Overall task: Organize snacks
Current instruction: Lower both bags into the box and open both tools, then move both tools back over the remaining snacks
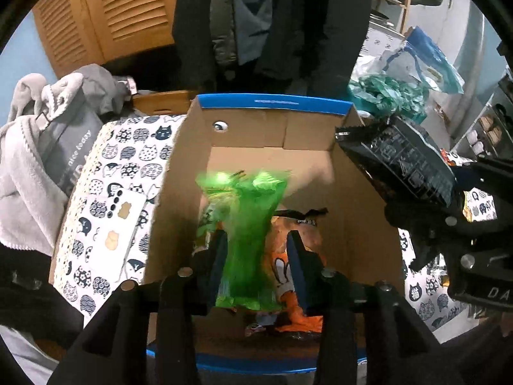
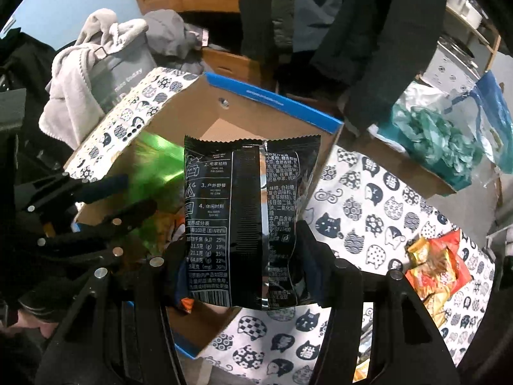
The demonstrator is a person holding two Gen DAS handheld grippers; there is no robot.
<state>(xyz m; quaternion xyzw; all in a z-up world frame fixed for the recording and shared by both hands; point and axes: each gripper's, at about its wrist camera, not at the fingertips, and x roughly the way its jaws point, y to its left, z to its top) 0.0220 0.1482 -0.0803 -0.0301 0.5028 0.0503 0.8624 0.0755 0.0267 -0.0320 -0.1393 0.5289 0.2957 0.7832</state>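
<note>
Left wrist view is filled by the cardboard box (image 1: 349, 192), blue-edged and open-topped, which is set on a cat-print tablecloth (image 1: 121, 166). An orange snack bag (image 1: 304, 314) is already lying on the box floor. Above it the green snack bag (image 1: 247, 224) is seen blurred between the fingers of the left gripper (image 1: 256, 266) — the jaws are parted a little wider than the bag, and no pad can be seen pressing on it, so it is judged to be released or dropping rather than held. The black snack packet (image 2: 243, 221) is carried upright over the near right corner of the box and is pinched at its lower edges by the right gripper (image 2: 243, 276), whose jaws are moderately parted and closed against the packet's sides.

Both bags are judged to be light, soft and crinkly, with slippery film and crushable contents; a flat sealed edge or the lower sides are best taken — gently. Further loose snacks (image 2: 433, 269) are left on the tablecloth at the right.
</note>
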